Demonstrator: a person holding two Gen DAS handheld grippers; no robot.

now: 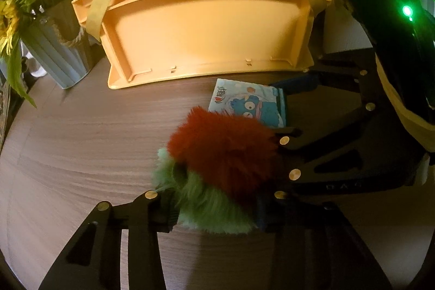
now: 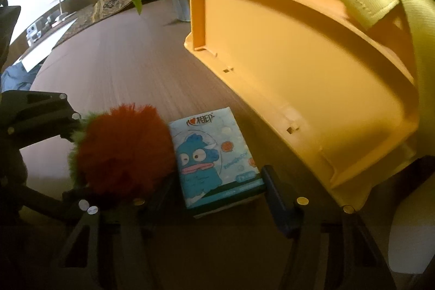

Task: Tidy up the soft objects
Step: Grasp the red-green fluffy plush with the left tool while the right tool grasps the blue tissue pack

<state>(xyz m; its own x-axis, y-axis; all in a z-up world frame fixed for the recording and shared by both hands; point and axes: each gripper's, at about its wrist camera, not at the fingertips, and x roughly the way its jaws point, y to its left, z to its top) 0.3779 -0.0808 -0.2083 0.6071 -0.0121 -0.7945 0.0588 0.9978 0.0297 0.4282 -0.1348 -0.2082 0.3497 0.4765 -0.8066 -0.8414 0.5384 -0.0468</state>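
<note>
A fluffy red and green plush toy (image 1: pixel 217 167) sits between the fingers of my left gripper (image 1: pixel 214 208), which is shut on it at its green end; it also shows in the right wrist view (image 2: pixel 122 151). A blue cartoon tissue pack (image 2: pixel 214 154) lies on the wooden table between the fingers of my right gripper (image 2: pixel 217 197), whose pads (image 2: pixel 277 195) touch its sides. In the left wrist view the tissue pack (image 1: pixel 250 102) lies just behind the toy, with the right gripper (image 1: pixel 288 108) around it.
An orange plastic basket (image 1: pixel 206 29) with yellow straps stands behind the objects, also in the right wrist view (image 2: pixel 299 59). A grey pot of sunflowers (image 1: pixel 54 45) stands at the left. Papers and small items (image 2: pixel 40 45) lie at the table's far left.
</note>
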